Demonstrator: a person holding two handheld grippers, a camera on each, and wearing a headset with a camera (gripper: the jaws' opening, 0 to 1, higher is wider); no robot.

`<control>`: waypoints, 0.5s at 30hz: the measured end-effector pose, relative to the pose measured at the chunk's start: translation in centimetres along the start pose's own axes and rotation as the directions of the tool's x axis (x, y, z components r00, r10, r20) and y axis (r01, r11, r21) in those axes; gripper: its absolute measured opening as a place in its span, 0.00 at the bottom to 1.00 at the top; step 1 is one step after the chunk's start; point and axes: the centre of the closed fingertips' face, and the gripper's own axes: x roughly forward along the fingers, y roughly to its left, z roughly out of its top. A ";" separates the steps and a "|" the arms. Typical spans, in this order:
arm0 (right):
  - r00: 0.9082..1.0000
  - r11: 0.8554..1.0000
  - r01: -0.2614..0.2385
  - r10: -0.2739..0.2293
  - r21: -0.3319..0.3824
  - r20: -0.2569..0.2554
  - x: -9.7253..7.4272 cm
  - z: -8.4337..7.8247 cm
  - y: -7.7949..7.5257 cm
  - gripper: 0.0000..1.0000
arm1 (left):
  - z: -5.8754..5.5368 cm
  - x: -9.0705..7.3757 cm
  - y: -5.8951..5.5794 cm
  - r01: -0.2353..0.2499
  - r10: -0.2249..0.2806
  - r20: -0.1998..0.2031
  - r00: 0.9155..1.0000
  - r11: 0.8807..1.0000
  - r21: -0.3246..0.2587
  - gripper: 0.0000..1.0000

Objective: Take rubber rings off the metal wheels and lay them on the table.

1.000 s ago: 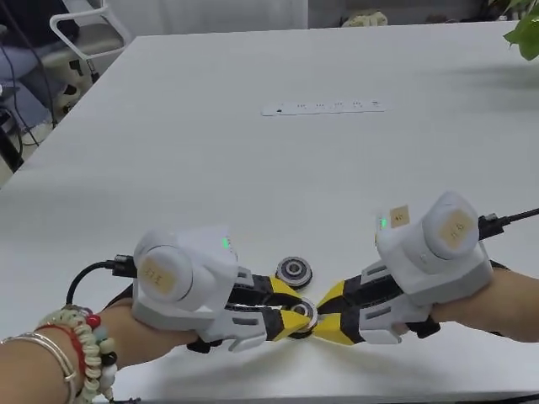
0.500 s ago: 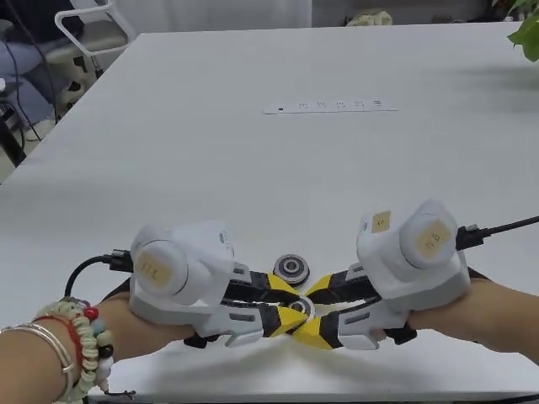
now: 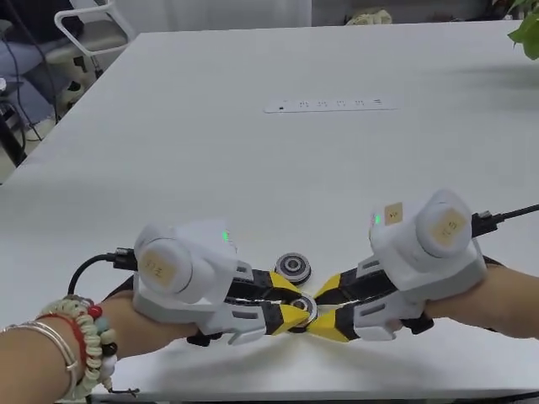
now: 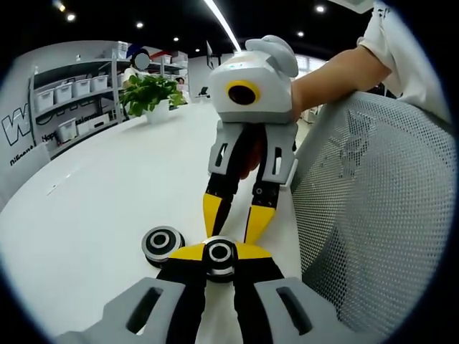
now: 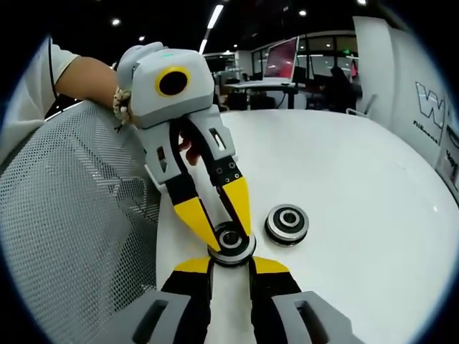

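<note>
A small metal wheel [image 3: 302,309] with a black rubber ring is held just above the white table [image 3: 253,168], near its front edge. My left gripper [image 3: 290,316] comes in from the left and is shut on the wheel [image 4: 220,255]. My right gripper [image 3: 313,313] meets it from the right, its yellow tips closed against the same wheel's [image 5: 232,244] rubber rim. The left gripper [image 5: 219,215] and right gripper [image 4: 235,218] face each other tip to tip. A second wheel [image 3: 292,267], ring still on, lies flat just behind them, also seen as the second wheel [image 4: 163,243] [image 5: 287,223].
A white power strip [image 3: 328,105] lies at mid-table. A chair [image 3: 84,25] stands off the far left corner and a plant [image 3: 526,29] at the far right. A grey mesh chair back [image 4: 366,201] [image 5: 79,215] is close behind the table's front edge.
The right gripper rolled and swung in closer half a second ago, then swung back out to the right. Both sets of tips stayed at the held wheel. The second wheel has not moved.
</note>
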 end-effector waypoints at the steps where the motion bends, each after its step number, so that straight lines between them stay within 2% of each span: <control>1: 1.000 1.000 -0.001 0.001 -0.001 -0.003 0.0 0.0 0.0 0.16 | 0.0 0.0 0.0 0.000 0.000 0.000 1.000 1.000 0.000 0.08; 7: 1.000 1.000 -0.010 0.011 0.013 -0.011 -0.6 -0.4 -0.1 0.09 | 0.0 0.0 0.0 0.000 0.000 0.001 1.000 1.000 -0.002 0.08; 12: 1.000 1.000 -0.009 0.009 0.004 -0.017 -0.5 -0.3 -0.1 0.07 | 0.0 0.0 0.0 -0.001 0.001 0.002 1.000 1.000 -0.002 0.08; 15: 1.000 1.000 -0.005 0.005 0.007 -0.019 -0.7 -0.5 -0.2 0.00 | 0.0 0.0 0.0 -0.001 0.001 0.002 1.000 1.000 -0.002 0.08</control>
